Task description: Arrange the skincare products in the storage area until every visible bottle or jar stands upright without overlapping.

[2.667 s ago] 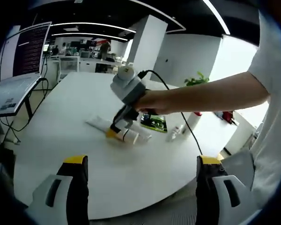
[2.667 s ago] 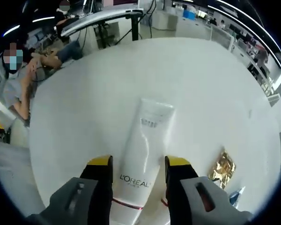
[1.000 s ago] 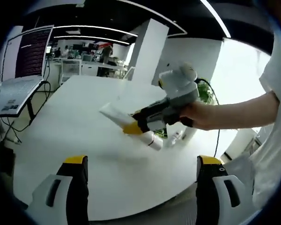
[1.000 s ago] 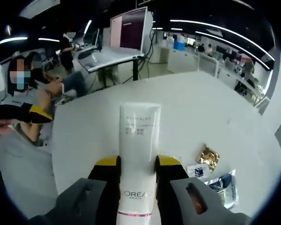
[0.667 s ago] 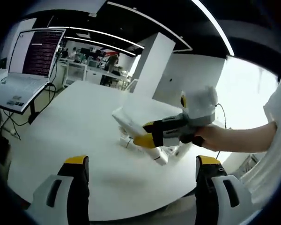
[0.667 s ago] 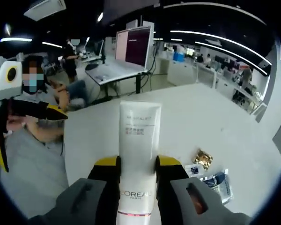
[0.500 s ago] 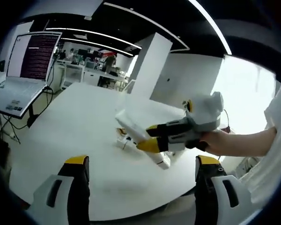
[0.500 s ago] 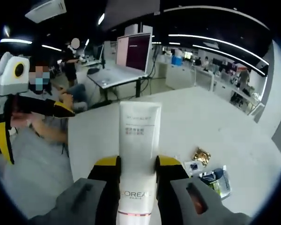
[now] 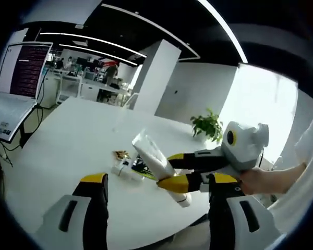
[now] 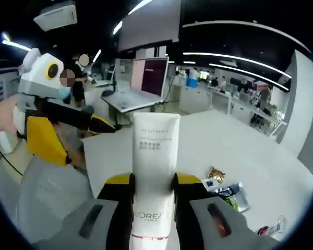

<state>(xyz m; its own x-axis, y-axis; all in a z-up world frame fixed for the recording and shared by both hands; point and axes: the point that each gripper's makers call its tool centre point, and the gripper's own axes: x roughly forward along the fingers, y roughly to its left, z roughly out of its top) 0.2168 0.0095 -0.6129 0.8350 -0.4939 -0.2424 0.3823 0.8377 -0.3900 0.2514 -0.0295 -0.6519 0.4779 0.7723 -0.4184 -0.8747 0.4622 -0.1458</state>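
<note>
My right gripper [image 10: 154, 179] is shut on a white L'Oreal tube [image 10: 155, 151], held off the table with its flat end pointing away from the camera. In the left gripper view the same tube [image 9: 151, 152] slants up to the left between the right gripper's [image 9: 175, 169] yellow fingers, its cap [image 9: 182, 199] pointing down. My left gripper [image 9: 157, 179] is open, jaws wide on either side of that scene. Seen from the right gripper view, the left gripper [image 10: 75, 135] is close by on the left.
On the white round table [image 9: 62, 135] lie a gold packet [image 9: 120, 154], a small white box [image 9: 123, 168] and a green sachet [image 10: 232, 197]. A small bottle [image 10: 272, 227] lies near the table edge. A laptop [image 9: 8, 99] stands on a side stand.
The right gripper has closed on the tube, lifted it off the table and raised it. The two grippers have drawn close together.
</note>
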